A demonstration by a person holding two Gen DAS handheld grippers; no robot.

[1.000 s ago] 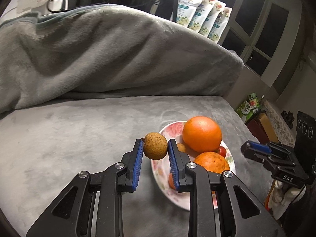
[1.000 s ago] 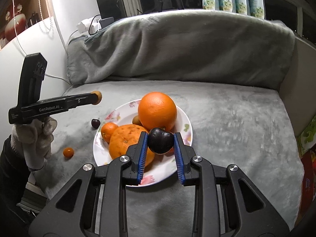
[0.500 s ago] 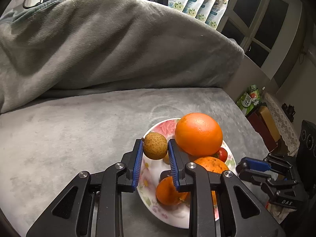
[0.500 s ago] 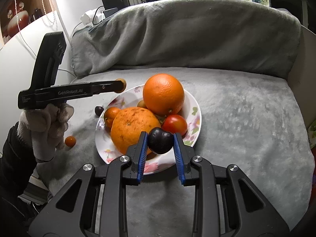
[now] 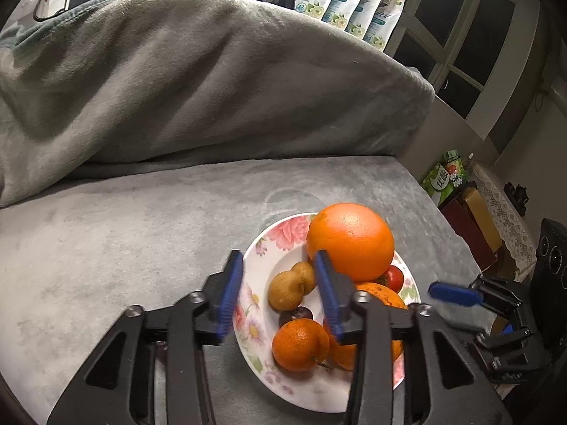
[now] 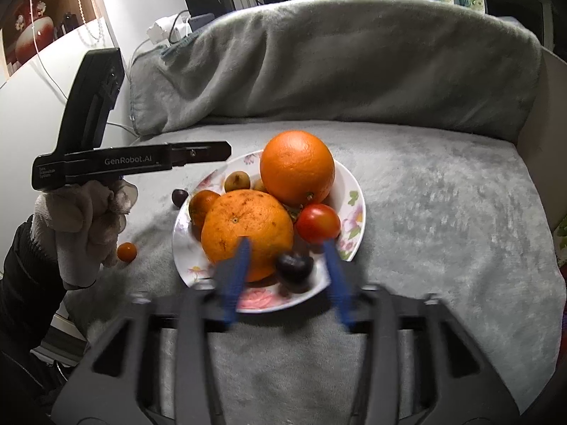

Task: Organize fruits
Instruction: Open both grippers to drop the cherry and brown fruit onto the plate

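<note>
Left black gripper with blue pads (image 5: 278, 292) is spread wide and empty above the round brown longan (image 5: 286, 289) on the left part of the white floral plate (image 5: 264, 248). Right black gripper with blue pads (image 6: 288, 276) is likewise spread, over the dark round plum (image 6: 294, 265) at the plate's near rim, beside the rough-skinned orange (image 6: 247, 231).

Sitting on one floral plate (image 6: 356, 209): two large oranges (image 6: 297, 167) (image 6: 247, 234), one small mandarin (image 6: 202, 202), one red tomato (image 6: 318, 223), two brown longans (image 5: 286, 289) (image 5: 304, 273). One dark plum (image 6: 294, 265) is lying between the right tongs (image 6: 287, 279). Left of them, one plum (image 6: 179, 196) and one small orange fruit (image 6: 127, 251) are lying off the plate.
</note>
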